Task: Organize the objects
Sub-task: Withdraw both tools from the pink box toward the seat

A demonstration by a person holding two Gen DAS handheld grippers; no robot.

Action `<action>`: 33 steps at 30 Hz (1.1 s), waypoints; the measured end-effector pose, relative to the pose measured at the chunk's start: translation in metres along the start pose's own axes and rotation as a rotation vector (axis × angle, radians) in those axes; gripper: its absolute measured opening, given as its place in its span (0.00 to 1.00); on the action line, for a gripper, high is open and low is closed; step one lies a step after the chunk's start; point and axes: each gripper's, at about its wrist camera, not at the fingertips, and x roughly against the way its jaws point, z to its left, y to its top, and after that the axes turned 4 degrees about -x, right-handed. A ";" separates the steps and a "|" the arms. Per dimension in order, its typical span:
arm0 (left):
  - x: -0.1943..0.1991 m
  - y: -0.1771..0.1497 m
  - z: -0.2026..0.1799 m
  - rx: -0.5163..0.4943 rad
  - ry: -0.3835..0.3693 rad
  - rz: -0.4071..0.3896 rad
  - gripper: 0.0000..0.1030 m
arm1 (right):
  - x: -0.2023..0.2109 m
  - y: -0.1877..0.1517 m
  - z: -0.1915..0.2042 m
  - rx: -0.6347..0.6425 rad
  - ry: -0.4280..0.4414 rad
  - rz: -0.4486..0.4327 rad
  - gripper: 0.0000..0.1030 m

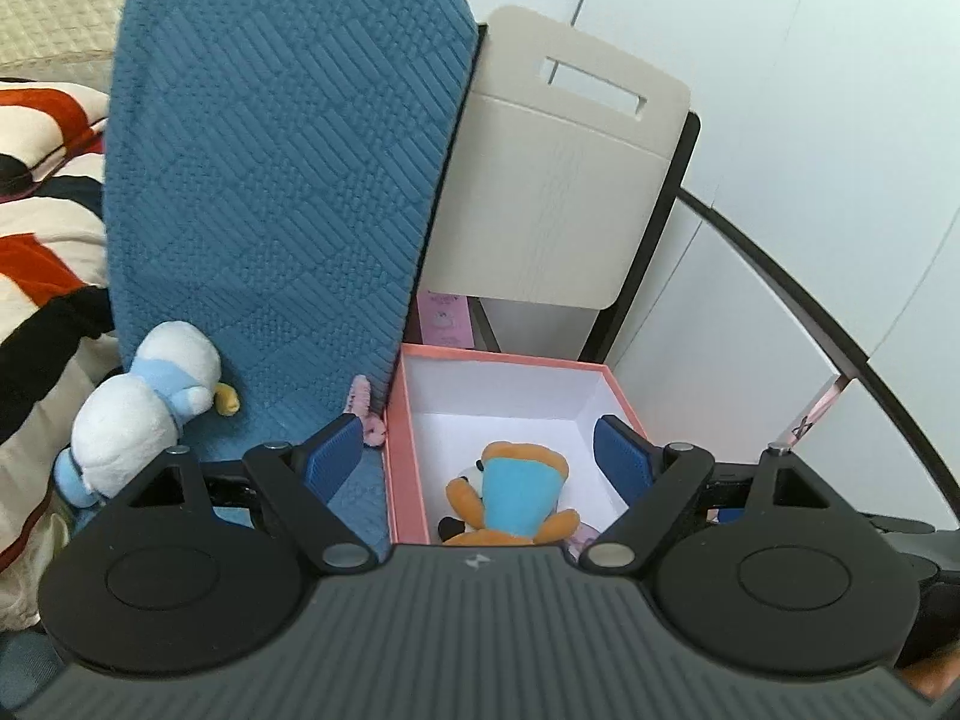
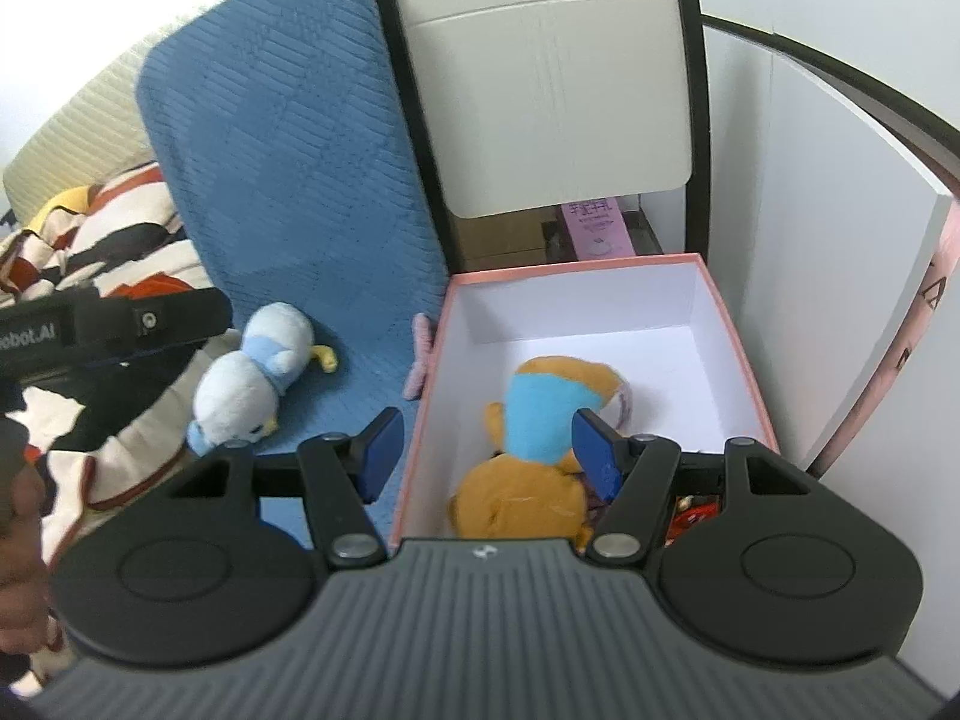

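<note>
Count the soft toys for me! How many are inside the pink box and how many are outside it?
Inside the pink box: 1, the orange toy in a blue shirt
Outside it, on the blue cushion: 1, the white and blue duck
Total: 2

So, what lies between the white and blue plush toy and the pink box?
Between the white and blue plush toy and the pink box lies blue cushion fabric, plus a small pink knitted item against the box wall, clearest in the right wrist view.
</note>
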 end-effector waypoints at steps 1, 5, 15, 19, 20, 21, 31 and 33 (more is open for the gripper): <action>0.006 -0.002 0.003 0.001 -0.004 -0.006 0.85 | 0.003 -0.002 0.005 -0.001 0.002 -0.001 0.63; 0.025 -0.012 0.016 -0.002 -0.007 -0.016 0.85 | 0.013 -0.018 0.025 0.011 0.011 -0.002 0.63; 0.063 -0.044 0.065 0.030 0.015 -0.020 0.85 | 0.019 -0.056 0.064 0.013 0.013 0.002 0.63; 0.070 -0.057 0.082 0.030 0.019 -0.008 0.85 | 0.013 -0.069 0.078 0.003 0.018 0.002 0.63; 0.071 -0.060 0.086 0.029 0.021 -0.008 0.85 | 0.012 -0.072 0.082 0.000 0.018 0.003 0.63; 0.072 -0.063 0.091 0.030 0.020 -0.008 0.85 | 0.010 -0.076 0.085 -0.003 0.018 0.003 0.63; 0.074 -0.080 0.129 0.018 0.013 0.024 0.85 | -0.007 -0.106 0.107 -0.007 -0.014 -0.008 0.63; 0.076 -0.080 0.136 0.010 0.019 0.023 0.85 | -0.011 -0.108 0.107 -0.050 -0.006 -0.005 0.63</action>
